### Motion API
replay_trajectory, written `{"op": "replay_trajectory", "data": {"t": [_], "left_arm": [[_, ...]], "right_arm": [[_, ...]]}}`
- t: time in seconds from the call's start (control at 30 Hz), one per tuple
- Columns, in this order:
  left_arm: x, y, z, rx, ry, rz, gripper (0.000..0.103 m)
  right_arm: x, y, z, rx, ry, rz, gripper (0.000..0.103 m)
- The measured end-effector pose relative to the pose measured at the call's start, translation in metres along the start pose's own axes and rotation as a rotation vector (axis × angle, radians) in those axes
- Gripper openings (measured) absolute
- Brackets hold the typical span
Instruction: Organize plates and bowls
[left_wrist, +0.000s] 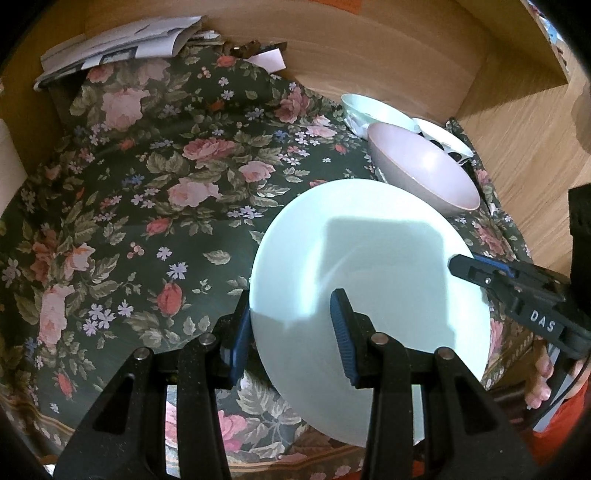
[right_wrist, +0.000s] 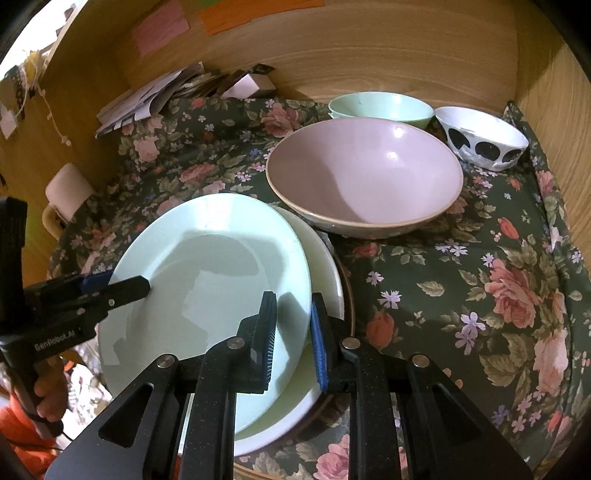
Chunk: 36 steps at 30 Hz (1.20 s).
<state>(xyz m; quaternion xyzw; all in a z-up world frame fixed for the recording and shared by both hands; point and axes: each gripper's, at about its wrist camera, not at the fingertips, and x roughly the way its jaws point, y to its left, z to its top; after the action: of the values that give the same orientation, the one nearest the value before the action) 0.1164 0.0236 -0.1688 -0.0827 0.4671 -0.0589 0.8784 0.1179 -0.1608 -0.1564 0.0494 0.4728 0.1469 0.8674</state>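
Mint plate (right_wrist: 207, 280): held by both claws at opposite rims, tilted, its right edge over the cream plate (right_wrist: 321, 258) lying beneath; it sits at about 7 o'clock from the pink bowl (right_wrist: 364, 177)
Left claw (left_wrist: 291, 328): clamped on the plate's near-left rim, one pad above and one below, probably to steady the far side while it is lowered
Right claw (right_wrist: 293, 341): pinched tight on the plate's right rim, jaws nearly together since the rim is thin
Why two claws: a wide, slick plate would likely tip or slip from a single pinch
Stack: the cream plate rests on a darker brown-rimmed one (right_wrist: 349, 295) on the floral cloth (right_wrist: 480, 295); plates seem to be gathering here
Bowls: pink bowl at 12 o'clock from the stack, green bowl (right_wrist: 380, 107) behind it, spotted bowl (right_wrist: 480, 136) at its 2 o'clock, all grouped at the back of the surface
Stage: I judge the plate is about to be seated on the stack
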Motion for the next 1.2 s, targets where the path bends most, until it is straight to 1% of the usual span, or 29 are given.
{"op": "replay_trajectory", "data": {"t": [0.2,0.33,0.5,0.57,0.63,0.7,0.83,0.9,1.0,1.07,1.2], "left_arm": [[0.003,-0.002,0.001,0.010,-0.008,0.023,0.040],[0.004,-0.003,0.002,0.009,-0.004,0.024,0.040],[0.005,-0.008,0.000,0.046,-0.015,0.048,0.043],[0.005,-0.008,0.000,0.053,-0.017,0.053,0.043],[0.003,-0.008,0.002,0.049,-0.025,0.049,0.046],[-0.001,-0.009,0.003,0.050,-0.041,0.052,0.052],[-0.015,-0.009,0.007,0.070,-0.095,0.092,0.059],[-0.020,-0.010,0.008,0.079,-0.113,0.100,0.061],[-0.030,-0.014,0.014,0.102,-0.148,0.112,0.064],[-0.036,-0.019,0.018,0.119,-0.174,0.112,0.066],[-0.043,-0.028,0.029,0.142,-0.220,0.117,0.068]], "right_arm": [[-0.001,-0.001,-0.002,-0.011,-0.017,-0.008,0.016],[-0.002,0.001,-0.004,-0.020,-0.023,-0.014,0.016],[-0.009,0.005,-0.006,-0.051,-0.057,-0.071,0.016],[-0.011,0.003,-0.006,-0.048,-0.058,-0.070,0.016],[-0.012,0.001,-0.006,-0.043,-0.057,-0.064,0.016],[-0.013,0.000,-0.006,-0.045,-0.062,-0.081,0.016],[-0.015,-0.003,-0.004,-0.030,-0.067,-0.071,0.017],[-0.017,-0.005,-0.003,-0.023,-0.076,-0.068,0.017],[-0.021,-0.008,0.001,-0.011,-0.089,-0.065,0.025],[-0.025,-0.010,0.004,-0.010,-0.107,-0.074,0.033],[-0.039,-0.013,0.013,-0.015,-0.150,-0.089,0.043]]}}
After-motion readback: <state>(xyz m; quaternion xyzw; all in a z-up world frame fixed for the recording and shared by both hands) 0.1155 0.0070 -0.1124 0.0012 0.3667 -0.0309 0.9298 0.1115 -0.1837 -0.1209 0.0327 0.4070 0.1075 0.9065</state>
